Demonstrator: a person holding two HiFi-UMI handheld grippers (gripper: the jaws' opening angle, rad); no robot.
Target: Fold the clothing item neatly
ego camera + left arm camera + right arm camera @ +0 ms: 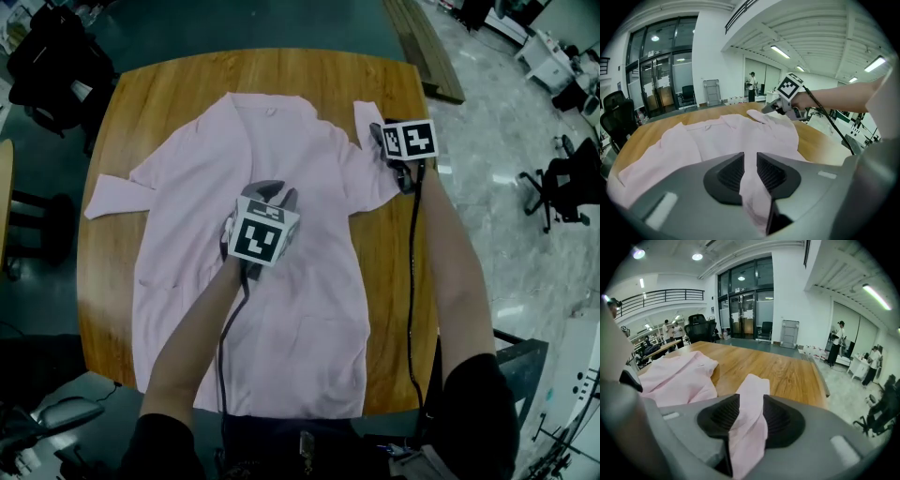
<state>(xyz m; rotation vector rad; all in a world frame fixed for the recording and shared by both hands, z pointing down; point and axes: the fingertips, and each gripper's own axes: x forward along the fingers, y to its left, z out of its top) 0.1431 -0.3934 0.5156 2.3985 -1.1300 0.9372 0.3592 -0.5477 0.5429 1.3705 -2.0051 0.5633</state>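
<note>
A pale pink short-sleeved shirt (281, 309) lies spread flat, collar at the far side, on a round wooden table (398, 300). My left gripper (267, 190) rests on the shirt's chest. In the left gripper view a ridge of the fabric (752, 197) runs between the slightly parted jaws of the left gripper (750, 171), and the pads do not clamp it. My right gripper (380, 138) is at the right sleeve (366, 117), which is turned up toward the collar. In the right gripper view the sleeve (752, 390) lies loose between the parted jaws of the right gripper (750, 414).
A black chair (52, 56) stands beyond the table's far left edge. An office chair (567, 183) is on the tiled floor to the right. Wooden planks (427, 47) lie past the far right rim. People stand far off in the hall (839, 348).
</note>
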